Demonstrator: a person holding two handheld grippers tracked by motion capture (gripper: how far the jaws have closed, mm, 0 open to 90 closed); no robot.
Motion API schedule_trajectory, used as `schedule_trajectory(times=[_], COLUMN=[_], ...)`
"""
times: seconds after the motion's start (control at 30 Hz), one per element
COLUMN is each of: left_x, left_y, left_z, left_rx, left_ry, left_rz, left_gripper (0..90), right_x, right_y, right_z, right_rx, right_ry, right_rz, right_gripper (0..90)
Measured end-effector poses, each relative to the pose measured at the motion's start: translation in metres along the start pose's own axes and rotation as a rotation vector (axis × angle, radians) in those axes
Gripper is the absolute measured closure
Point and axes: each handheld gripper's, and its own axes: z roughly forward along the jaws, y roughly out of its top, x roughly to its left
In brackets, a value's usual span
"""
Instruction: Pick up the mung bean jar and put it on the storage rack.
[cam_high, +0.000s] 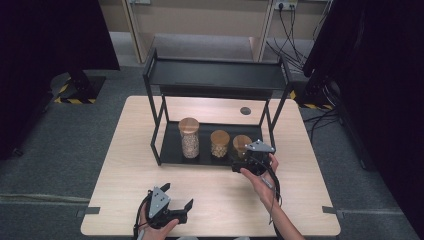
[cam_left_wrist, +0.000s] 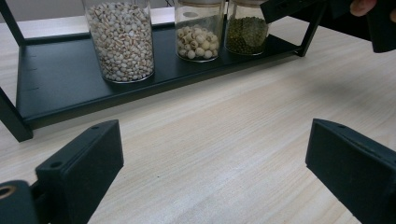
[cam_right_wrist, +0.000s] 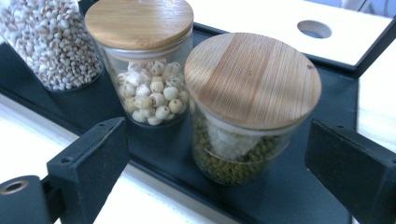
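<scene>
Three glass jars with bamboo lids stand on the lower shelf of a black rack. They are a tall jar of small white grains, a short jar of round white seeds and a short jar of green beans. My right gripper is open at the rack's front right. The green bean jar sits just ahead of its spread jaws, which do not touch it. My left gripper rests open near the table's front edge with nothing between its jaws.
The rack's upper shelf overhangs the jars, and its right front post stands close to my right gripper. A round cable hole lies in the wooden table behind the rack. Bare tabletop spreads in front of the rack.
</scene>
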Motion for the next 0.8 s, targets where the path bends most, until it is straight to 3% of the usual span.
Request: schedule_trajectory(times=[0.8], left_x=[0.0], left_y=[0.0], left_z=[0.0], left_rx=[-0.001], left_ry=[0.002], left_rz=[0.001], left_gripper=[3.6], right_x=[-0.005], right_y=[-0.023], right_z=[-0.028], right_rx=[-0.02], right_ry=[0.111], right_rz=[-0.017], right_gripper=[6.5])
